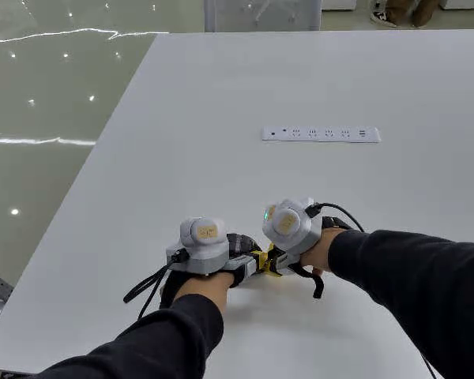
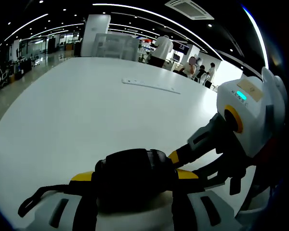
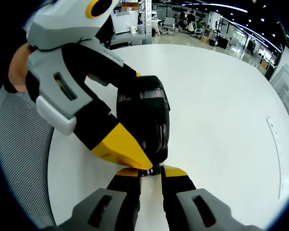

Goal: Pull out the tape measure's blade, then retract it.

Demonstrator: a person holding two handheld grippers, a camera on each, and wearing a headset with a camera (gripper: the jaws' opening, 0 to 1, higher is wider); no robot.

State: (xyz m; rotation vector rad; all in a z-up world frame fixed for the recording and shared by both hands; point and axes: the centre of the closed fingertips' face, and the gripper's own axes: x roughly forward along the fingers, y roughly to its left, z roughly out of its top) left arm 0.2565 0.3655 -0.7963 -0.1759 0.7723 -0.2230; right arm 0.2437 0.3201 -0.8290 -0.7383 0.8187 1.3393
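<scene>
1. Nearest the person, close to the near edge of the counter (image 1: 221, 118), the two grippers meet nose to nose. The tape measure (image 3: 144, 115) sits between them, just above the surface.
2. The left gripper (image 2: 132, 174) has its fingers (image 2: 81, 177) clamped on the black case, one on each side. In the left gripper view the case lies square between the yellow tips.
3. The right gripper (image 3: 151, 176) has its fingers (image 3: 176, 179) drawn together at the case mouth. They seem to pinch the small blade hook (image 3: 151, 169). The hook is tiny in view, so I cannot tell how deep the bite is.
4. Judgement: no blade shows outside the case, so the step in hand is the start of the pull-out.
5. To do it well, hold the left gripper fixed as the anchor. Draw the right gripper straight away along the blade's own line, slowly and without twist, so the hook does not slip out.
6. Keep the pull low and level over the bare counter to the person's right.
7. Farther off, a power strip (image 1: 321, 134) lies well apart from the work and poses no obstruction.
</scene>
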